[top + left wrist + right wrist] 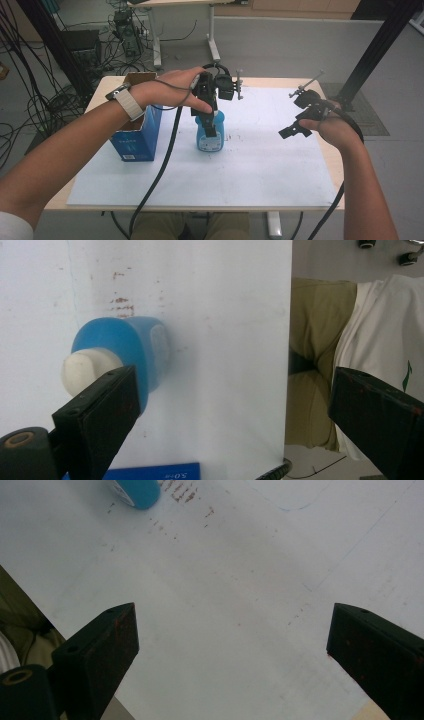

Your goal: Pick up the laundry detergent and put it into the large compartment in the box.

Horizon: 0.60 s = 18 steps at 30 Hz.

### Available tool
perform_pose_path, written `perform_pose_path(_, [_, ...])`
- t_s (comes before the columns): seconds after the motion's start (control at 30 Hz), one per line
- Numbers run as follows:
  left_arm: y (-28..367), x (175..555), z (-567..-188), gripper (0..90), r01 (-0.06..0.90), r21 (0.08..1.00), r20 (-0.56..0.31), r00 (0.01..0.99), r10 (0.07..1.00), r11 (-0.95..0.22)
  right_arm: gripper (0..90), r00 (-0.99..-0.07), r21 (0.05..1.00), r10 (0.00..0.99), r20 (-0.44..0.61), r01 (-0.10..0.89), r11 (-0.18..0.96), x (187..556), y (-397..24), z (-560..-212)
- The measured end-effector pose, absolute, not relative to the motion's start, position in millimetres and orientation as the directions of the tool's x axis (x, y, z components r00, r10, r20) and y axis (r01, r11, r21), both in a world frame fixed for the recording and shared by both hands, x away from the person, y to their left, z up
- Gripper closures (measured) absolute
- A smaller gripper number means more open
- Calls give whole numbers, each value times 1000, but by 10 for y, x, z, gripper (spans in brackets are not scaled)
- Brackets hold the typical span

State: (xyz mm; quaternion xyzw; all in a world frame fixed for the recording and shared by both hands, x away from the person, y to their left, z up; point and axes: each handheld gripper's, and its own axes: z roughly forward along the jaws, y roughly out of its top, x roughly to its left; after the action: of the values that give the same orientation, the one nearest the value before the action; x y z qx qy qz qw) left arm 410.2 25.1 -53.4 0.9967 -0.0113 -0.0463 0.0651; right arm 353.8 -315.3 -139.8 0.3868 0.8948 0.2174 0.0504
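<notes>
A blue bottle (210,137) with a white cap (87,372) stands upright near the middle of the white sheet (260,165). My left gripper (210,120) hangs right above it, pointing down. In the left gripper view the left gripper (230,390) is open wide; its left jaw overlaps the bottle (130,347), which sits off to the left of the gap. My right gripper (298,115) is held in the air over the sheet's right side. It is open, and only bare sheet (235,605) lies between the jaws of the right gripper (232,632).
An open blue carton (137,135) stands at the sheet's left edge, close to my left forearm; its edge (150,472) shows low in the left gripper view. The bottle's base (137,492) shows at the top left of the right gripper view. Cables trail off the table's front.
</notes>
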Motion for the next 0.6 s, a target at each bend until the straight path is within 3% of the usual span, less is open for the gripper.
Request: perform_pose_path(0.6, [254,4472,-557,65,-12,127,-74,997,-22,-992,65,-692,424,717,82,675,603,3546,-3173,-1400])
